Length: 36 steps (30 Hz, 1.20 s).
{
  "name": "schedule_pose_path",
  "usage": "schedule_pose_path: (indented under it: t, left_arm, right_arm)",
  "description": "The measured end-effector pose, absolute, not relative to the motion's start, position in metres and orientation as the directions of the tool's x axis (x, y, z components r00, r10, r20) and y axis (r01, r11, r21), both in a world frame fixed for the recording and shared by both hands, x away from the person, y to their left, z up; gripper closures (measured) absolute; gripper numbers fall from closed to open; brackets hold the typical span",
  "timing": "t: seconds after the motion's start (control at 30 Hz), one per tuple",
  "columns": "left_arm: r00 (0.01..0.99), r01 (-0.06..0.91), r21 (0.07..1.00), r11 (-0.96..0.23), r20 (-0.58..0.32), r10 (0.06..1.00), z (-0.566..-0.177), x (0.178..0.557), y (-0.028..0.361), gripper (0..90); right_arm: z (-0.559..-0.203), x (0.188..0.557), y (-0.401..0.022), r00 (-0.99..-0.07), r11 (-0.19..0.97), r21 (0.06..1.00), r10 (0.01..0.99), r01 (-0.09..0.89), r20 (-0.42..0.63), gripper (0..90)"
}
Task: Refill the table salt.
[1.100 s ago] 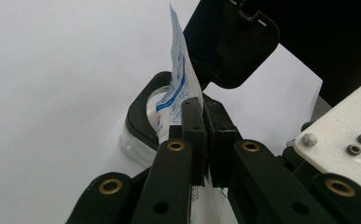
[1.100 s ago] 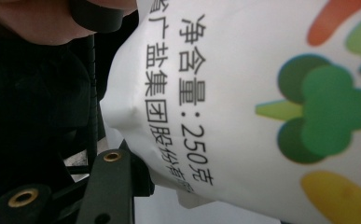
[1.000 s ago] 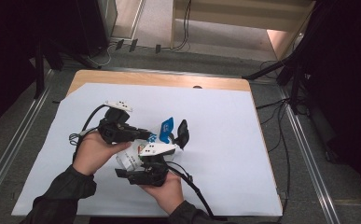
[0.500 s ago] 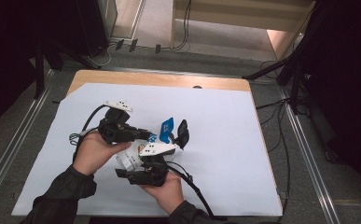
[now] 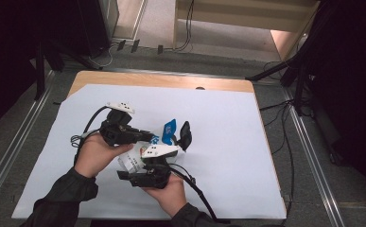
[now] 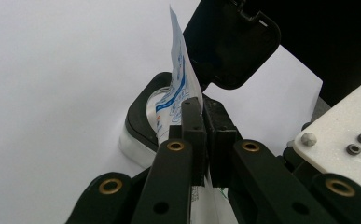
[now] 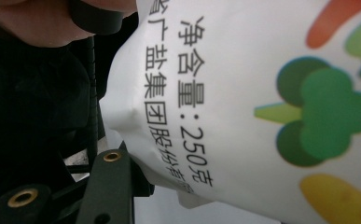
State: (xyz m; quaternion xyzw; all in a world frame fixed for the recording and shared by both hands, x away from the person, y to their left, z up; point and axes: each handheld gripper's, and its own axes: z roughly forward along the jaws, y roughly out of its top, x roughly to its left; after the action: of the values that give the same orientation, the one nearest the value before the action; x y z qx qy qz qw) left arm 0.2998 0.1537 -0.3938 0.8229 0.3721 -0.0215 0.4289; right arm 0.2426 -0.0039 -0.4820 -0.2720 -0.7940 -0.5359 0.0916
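Observation:
A white pouch with blue print, black lettering and vegetable pictures is held above the white sheet between both grippers. My left gripper comes in from the left and is shut on the pouch's thin blue-printed edge, its jaws pressed together. My right gripper reaches up from below, its jaws standing on either side of the pouch's full body and shut on it. One of its fingers shows beside the pouch; the other is hidden behind it.
A large white sheet covers most of the wooden table. Cables trail from both grippers toward the near edge. Metal rails and dark stands flank the table; a floor with wires lies beyond the far edge.

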Motion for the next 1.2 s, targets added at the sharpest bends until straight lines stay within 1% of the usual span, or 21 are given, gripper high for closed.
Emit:
schedule_pose_path:
  t: [0.17,0.3,0.47,0.5,0.67,0.73,0.9,1.2]
  left_arm:
    - [0.719,0.631,0.697,-0.342,-0.358,0.596,-0.3912,0.298,0.1548,89.6]
    - [0.716,0.632,0.691,-0.352,-0.345,0.607,-0.3895,0.2999,0.1533,89.5]
    - [0.714,0.641,0.681,-0.355,-0.357,0.602,-0.3869,0.3021,0.1512,89.5]
    - [0.709,0.642,0.678,-0.357,-0.348,0.614,-0.3862,0.3028,0.1504,89.6]
    - [0.693,0.66,0.663,-0.352,-0.356,0.627,-0.3871,0.3034,0.1501,89.5]
    - [0.69,0.664,0.665,-0.343,-0.367,0.624,-0.3871,0.3034,0.1512,89.5]
    - [0.698,0.651,0.676,-0.346,-0.353,0.623,-0.3871,0.3027,0.1512,89.5]
    - [0.698,0.651,0.678,-0.341,-0.36,0.619,-0.3896,0.3036,0.1511,89.5]
  right_arm:
    - [-0.4803,0.2425,-0.0033,-0.843,0.276,0.81,0.328,0.518,0.427,54.8]
    - [-0.4796,0.2429,-0.0036,-0.838,0.272,0.806,0.326,0.526,0.437,54.7]
    - [-0.4773,0.244,-0.0047,-0.835,0.262,0.806,0.326,0.53,0.443,54.7]
    - [-0.4771,0.2441,-0.0049,-0.834,0.26,0.805,0.324,0.533,0.447,54.7]
    - [-0.478,0.2454,-0.0045,-0.826,0.256,0.797,0.318,0.548,0.466,54.7]
    - [-0.4781,0.245,-0.0043,-0.827,0.255,0.798,0.319,0.546,0.464,54.7]
    - [-0.4776,0.2455,-0.0042,-0.831,0.258,0.802,0.32,0.539,0.455,54.7]
    - [-0.4788,0.2468,-0.0049,-0.831,0.269,0.798,0.322,0.539,0.453,54.6]
